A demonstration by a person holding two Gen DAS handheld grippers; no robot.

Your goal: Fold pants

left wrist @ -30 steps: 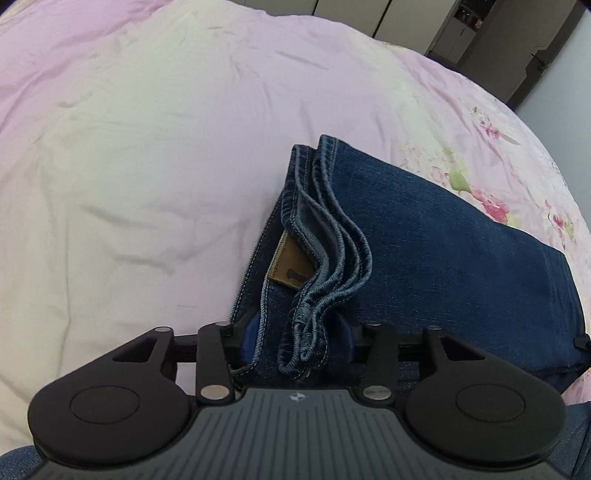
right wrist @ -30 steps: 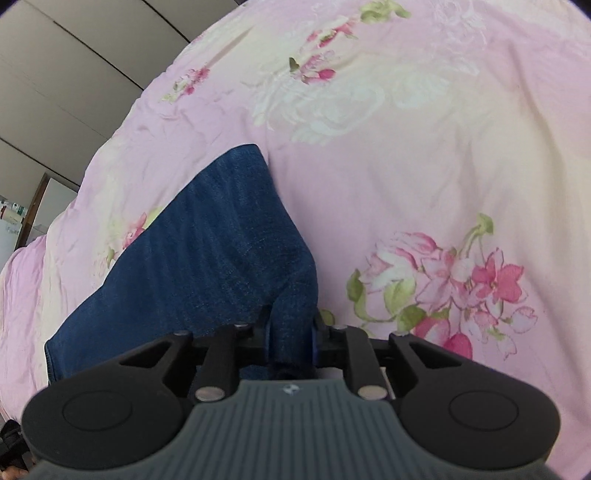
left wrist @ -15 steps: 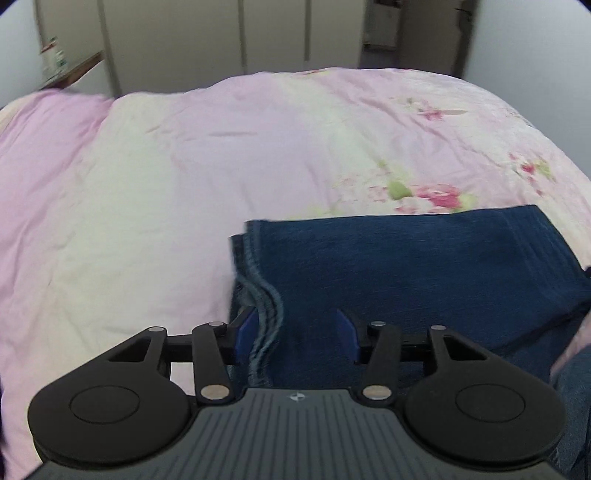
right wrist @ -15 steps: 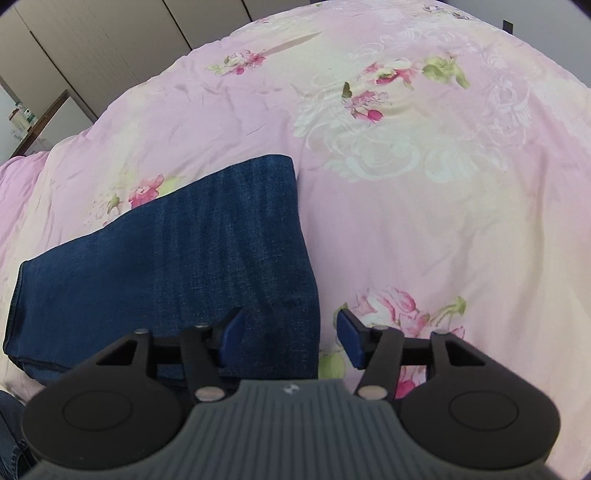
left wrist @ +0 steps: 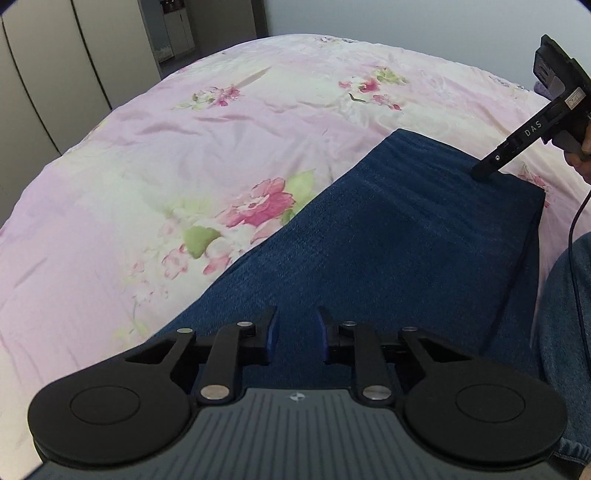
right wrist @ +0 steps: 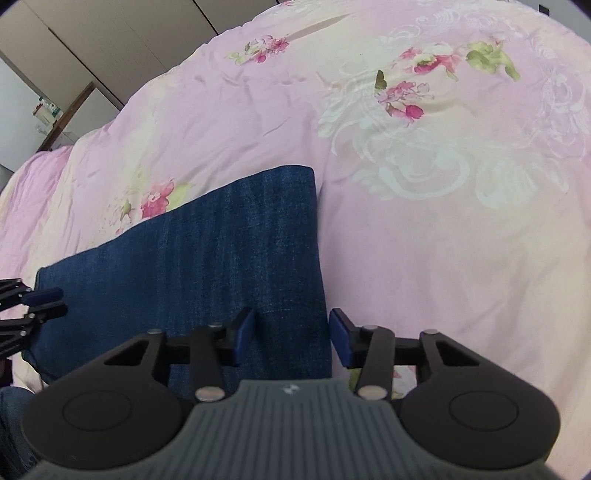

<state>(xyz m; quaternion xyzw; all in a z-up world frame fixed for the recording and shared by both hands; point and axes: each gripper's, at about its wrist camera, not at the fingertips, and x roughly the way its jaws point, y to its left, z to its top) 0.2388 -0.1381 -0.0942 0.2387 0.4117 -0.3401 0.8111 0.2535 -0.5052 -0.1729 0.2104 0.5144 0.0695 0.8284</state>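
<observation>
The pants (left wrist: pixel 406 240) lie flat on the bed (left wrist: pixel 184 147) as a folded, roughly rectangular stack of dark blue denim, near the bed's front edge and close to the operator. The left gripper (left wrist: pixel 295 334) hovers over one end of the stack with its jaws parted and nothing between the blue pads. The right gripper (right wrist: pixel 291 334) is likewise released and empty, positioned at the opposite end, with one pad over the denim and the other over the bedcover; in the left view its fingertips appear to touch or sit just above the far corner of the stack, and which of the two cannot be told. Handling judgement: denim is soft but comparatively heavy and holds a crease; a multi-layer stack is thick, resists bending, and tends to spring open or slide layer over layer if only the top ply is taken. For any further fold, take hold at the end corners, clamping through all layers at the edge, one gripper per corner, and lift both ends evenly. The visible folded side edge at the operator's side shows stacked layers and offers a firm bite. The fold appears largely complete; the remaining work is probably smoothing or a final fold. The surface is a pink floral bedcover, padded and lightly wrinkled; it will yield under pressure and gives little counter-force for pinching. Beyond the bed stand wardrobe doors (left wrist: pixel 55 74) and a plain wall (left wrist: pixel 406 18).
</observation>
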